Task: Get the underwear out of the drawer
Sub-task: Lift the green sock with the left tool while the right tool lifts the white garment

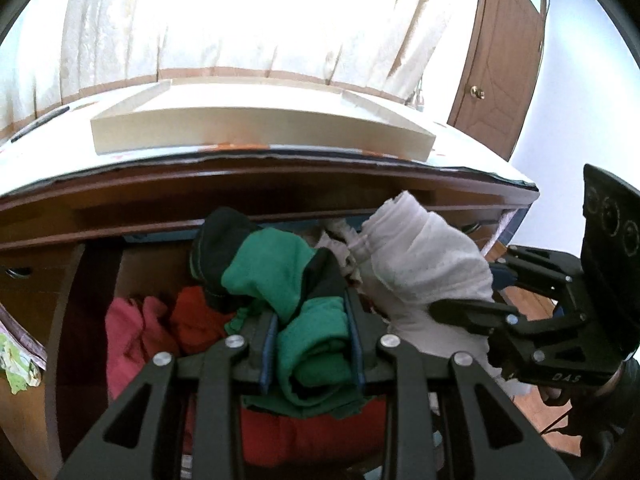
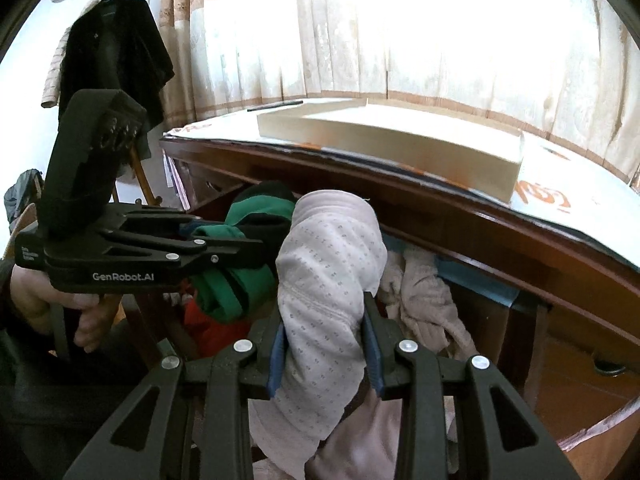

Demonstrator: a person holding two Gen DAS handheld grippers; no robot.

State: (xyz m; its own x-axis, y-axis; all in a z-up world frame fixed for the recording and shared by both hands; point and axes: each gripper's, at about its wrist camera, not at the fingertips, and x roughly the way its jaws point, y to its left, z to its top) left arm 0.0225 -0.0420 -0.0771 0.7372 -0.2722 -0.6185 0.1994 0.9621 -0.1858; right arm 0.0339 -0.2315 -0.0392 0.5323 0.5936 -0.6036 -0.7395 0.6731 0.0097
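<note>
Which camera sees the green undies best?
The left wrist view. There the green underwear fills the middle, clamped in the left gripper above the drawer. The right wrist view shows only part of it, behind the left gripper and beside the white underwear.

Centre of the left wrist view: a bunched green knit undergarment with black trim (image 1: 280,280) between the blue pads of the black plastic left gripper (image 1: 312,344). To its right, a rolled white cloth undergarment (image 1: 420,264) — in the right wrist view it reads pale lilac-white with a fine grey dotted print (image 2: 328,280), held in the black right gripper (image 2: 326,344). Lower left: pink and red folded garments (image 1: 160,328). Reddish-brown wooden drawer unit (image 1: 240,196); cream shallow wooden tray (image 1: 256,128) above; beige patterned curtain (image 2: 320,28) — upper frame.
</note>
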